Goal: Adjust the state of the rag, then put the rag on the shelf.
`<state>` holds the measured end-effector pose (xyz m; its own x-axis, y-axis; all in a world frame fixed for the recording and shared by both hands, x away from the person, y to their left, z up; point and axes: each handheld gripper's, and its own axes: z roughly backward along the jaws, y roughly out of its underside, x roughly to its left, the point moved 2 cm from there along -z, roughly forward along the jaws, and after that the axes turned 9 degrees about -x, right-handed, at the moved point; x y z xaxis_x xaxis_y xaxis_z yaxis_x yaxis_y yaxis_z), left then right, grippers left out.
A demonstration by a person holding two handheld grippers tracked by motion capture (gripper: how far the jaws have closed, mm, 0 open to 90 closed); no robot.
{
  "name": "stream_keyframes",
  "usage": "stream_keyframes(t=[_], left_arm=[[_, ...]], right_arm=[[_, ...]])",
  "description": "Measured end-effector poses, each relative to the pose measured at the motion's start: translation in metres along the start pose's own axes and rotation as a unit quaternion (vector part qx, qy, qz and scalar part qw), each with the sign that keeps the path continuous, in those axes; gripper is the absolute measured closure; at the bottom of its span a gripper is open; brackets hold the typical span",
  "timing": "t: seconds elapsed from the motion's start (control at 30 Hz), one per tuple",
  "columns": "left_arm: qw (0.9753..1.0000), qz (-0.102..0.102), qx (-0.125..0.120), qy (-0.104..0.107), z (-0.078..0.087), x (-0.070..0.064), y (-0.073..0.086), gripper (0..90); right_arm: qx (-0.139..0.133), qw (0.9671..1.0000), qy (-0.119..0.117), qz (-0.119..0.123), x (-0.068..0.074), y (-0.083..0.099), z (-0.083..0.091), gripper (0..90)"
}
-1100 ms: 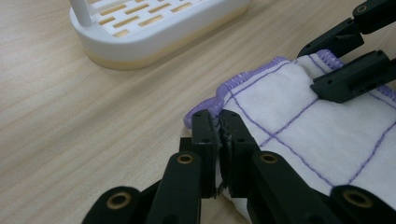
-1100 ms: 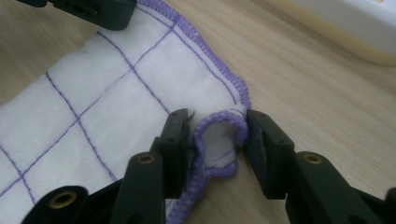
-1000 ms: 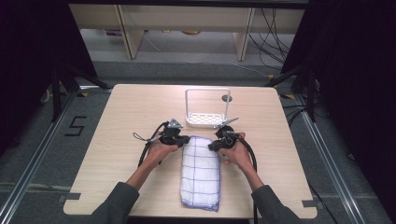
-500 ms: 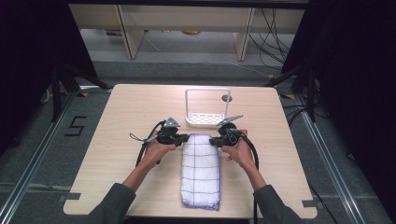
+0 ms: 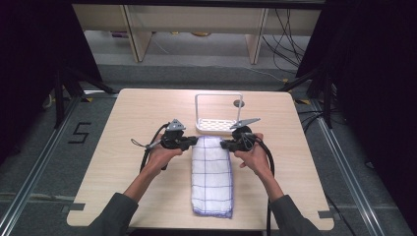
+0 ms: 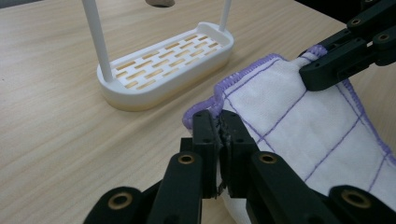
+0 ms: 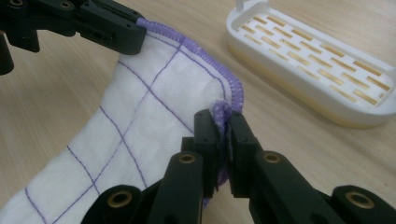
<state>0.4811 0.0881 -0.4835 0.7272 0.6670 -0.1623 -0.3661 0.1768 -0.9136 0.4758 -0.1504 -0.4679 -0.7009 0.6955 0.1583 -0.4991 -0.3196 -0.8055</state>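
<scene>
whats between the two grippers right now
The far hemmed edge of the white checked cloth spans from the left gripper to the right gripper, each clamping one corner, as the high view shows.

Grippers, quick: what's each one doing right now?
Left gripper: closed on the cloth, at a far corner.
Right gripper: closed on the cloth's other far corner.

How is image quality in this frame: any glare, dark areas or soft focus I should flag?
High view: black surroundings at both sides, table evenly lit, slightly soft. Left gripper view: cloth and rack sharp, near jaw bases a little soft. Right gripper view: cloth hem crisp, mild sheen on the rack, no blown glare.
</scene>
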Motion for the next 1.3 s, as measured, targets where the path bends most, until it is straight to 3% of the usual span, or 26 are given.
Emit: stream_keyframes(t=[0.1, 0.2, 0.27, 0.33, 0.4, 0.43, 0.53, 0.57, 0.6, 0.7, 1.03, 1.07, 1.13, 1.2, 1.23, 1.3], left_arm=[[1.0, 0.002, 0.003, 0.001, 0.002, 0.001, -0.002, 85.0], [1.0, -0.001, 0.003, 0.003, 0.005, 0.001, -0.004, 85.0], [1.0, -0.002, -0.004, 0.004, 0.008, 0.001, -0.009, 85.0], [0.9999, -0.008, -0.012, 0.008, 0.011, -0.001, -0.013, 85.0], [0.9997, -0.012, -0.017, 0.009, 0.014, -0.004, -0.017, 85.0], [0.9997, -0.011, -0.018, 0.01, 0.015, -0.005, -0.019, 85.0], [0.9996, -0.016, -0.021, 0.006, 0.019, -0.007, -0.025, 84.9], [0.9995, -0.019, -0.023, 0.006, 0.02, -0.006, -0.027, 84.9], [0.9995, -0.019, -0.024, 0.007, 0.02, -0.007, -0.029, 84.9], [0.9994, -0.023, -0.025, 0.005, 0.02, -0.008, -0.034, 84.9], [0.9992, -0.024, -0.031, 0.007, 0.02, -0.015, -0.049, 84.9], [0.9992, -0.026, -0.029, 0.007, 0.021, -0.015, -0.052, 84.9], [0.9992, -0.03, -0.027, 0.005, 0.024, -0.017, -0.058, 84.9], [0.9989, -0.031, -0.033, 0.007, 0.028, -0.019, -0.065, 84.9], [0.9988, -0.035, -0.034, 0.007, 0.032, -0.021, -0.071, 84.9], [0.9982, -0.041, -0.043, 0.008, 0.037, -0.023, -0.082, 84.9]], right_arm=[[0.003, 1.0, -0.002, 0.006, 0.0, -0.001, 0.002, 84.9], [-0.002, 0.9999, -0.013, -0.004, 0.0, -0.002, 0.001, 84.9], [0.006, 1.0, -0.006, -0.003, 0.0, -0.003, 0.003, 84.9], [-0.012, 0.9999, -0.013, 0.002, 0.001, -0.005, 0.005, 84.9], [-0.008, 0.9999, -0.011, 0.005, 0.003, -0.008, 0.011, 84.9], [-0.012, 0.9997, -0.02, -0.005, 0.005, -0.01, 0.013, 84.9], [-0.026, 0.9995, -0.014, 0.011, 0.006, -0.016, 0.019, 84.9], [-0.029, 0.9993, -0.021, 0.006, 0.007, -0.017, 0.02, 84.9], [-0.035, 0.9993, -0.011, 0.01, 0.008, -0.019, 0.022, 84.9], [-0.039, 0.999, -0.019, 0.009, 0.008, -0.021, 0.025, 84.9], [-0.046, 0.9988, -0.011, -0.003, 0.005, -0.025, 0.035, 84.9], [-0.053, 0.9985, -0.011, 0.005, 0.005, -0.026, 0.037, 84.9], [-0.058, 0.9982, -0.016, -0.003, 0.007, -0.029, 0.041, 85.0], [-0.071, 0.9972, -0.02, 0.01, 0.006, -0.035, 0.046, 85.0], [-0.072, 0.9972, -0.021, 0.002, 0.008, -0.038, 0.049, 85.0], [-0.088, 0.9959, -0.021, 0.006, 0.009, -0.047, 0.057, 85.0]])
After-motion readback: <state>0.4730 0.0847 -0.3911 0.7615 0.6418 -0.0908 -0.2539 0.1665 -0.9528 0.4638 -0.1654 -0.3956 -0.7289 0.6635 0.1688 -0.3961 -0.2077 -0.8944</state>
